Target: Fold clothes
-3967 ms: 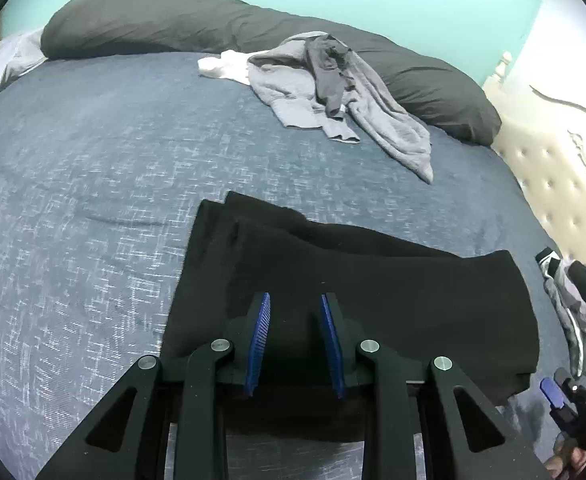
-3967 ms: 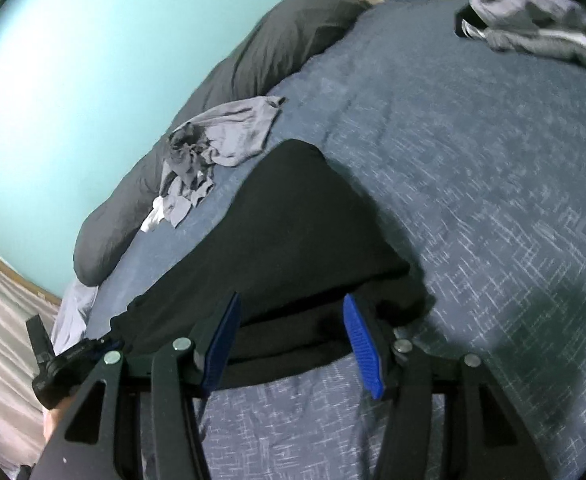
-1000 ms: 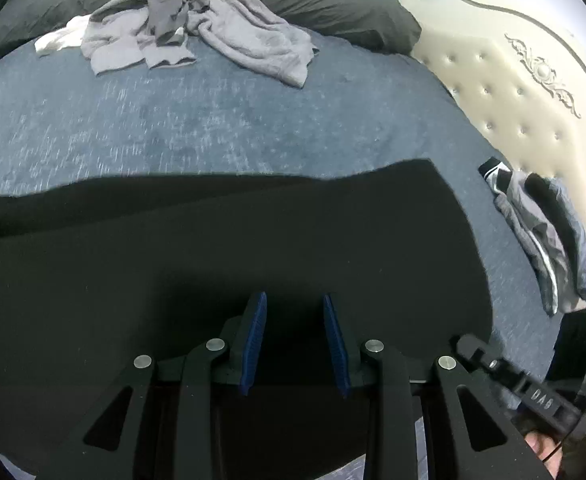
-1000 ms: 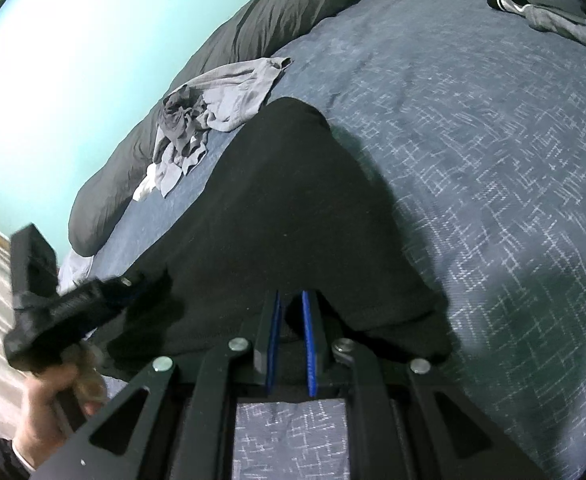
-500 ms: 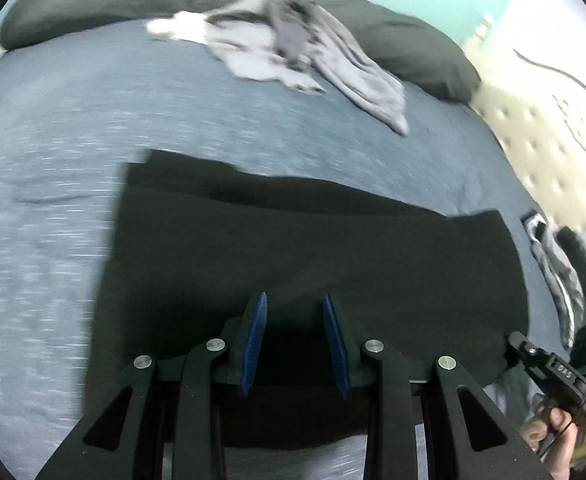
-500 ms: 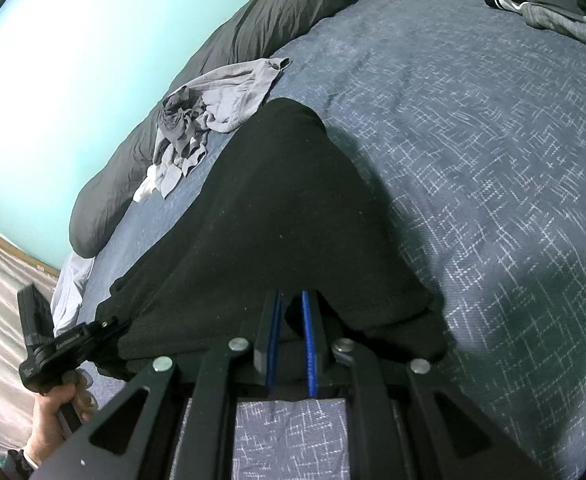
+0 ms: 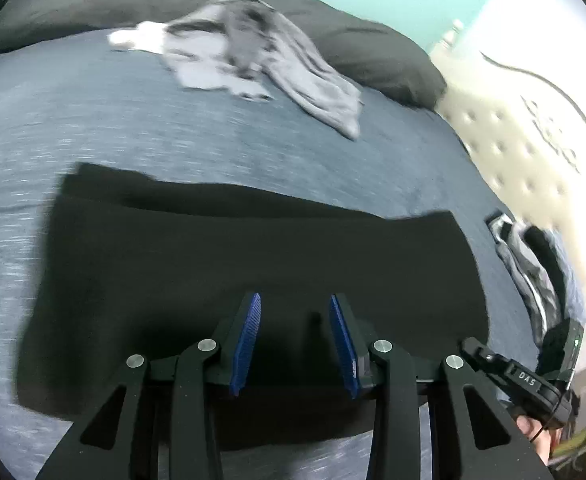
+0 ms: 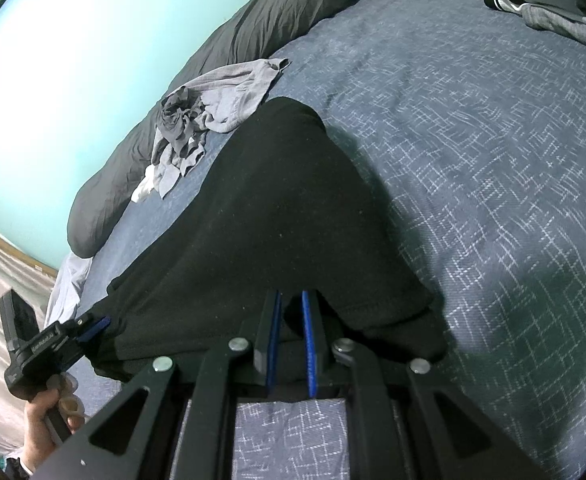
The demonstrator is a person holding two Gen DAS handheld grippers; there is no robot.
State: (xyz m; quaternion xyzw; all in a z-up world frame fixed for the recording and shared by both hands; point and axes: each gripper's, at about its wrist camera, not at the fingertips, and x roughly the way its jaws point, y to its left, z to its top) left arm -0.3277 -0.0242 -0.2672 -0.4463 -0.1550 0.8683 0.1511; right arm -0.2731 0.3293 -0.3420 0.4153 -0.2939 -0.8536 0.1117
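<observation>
A black garment [image 7: 253, 264] lies spread flat on the bed [image 7: 93, 120], folded into a broad band that runs across the left wrist view. The left hand-held gripper [image 7: 295, 340] sits over the garment's near edge with its blue pads [image 7: 247, 340] apart and its jaws opening; black cloth shows in the gap between them, but the pads do not press on it. The right hand-held gripper [image 8: 291, 336] is at the garment's near end in its own view, jaws nearly together and pinching a ridge of the black cloth at the hem. From there the garment stretches away toward a grey clothes pile [image 8: 213, 116] that rests against the dark pillow [image 8: 253, 28]. Another small heap of clothes [image 7: 533, 272] lies near the headboard [image 7: 533, 128], well apart from the garment. A hand [image 8: 49, 412] holds the left tool's grip at the garment's far corner in the right wrist view.
</observation>
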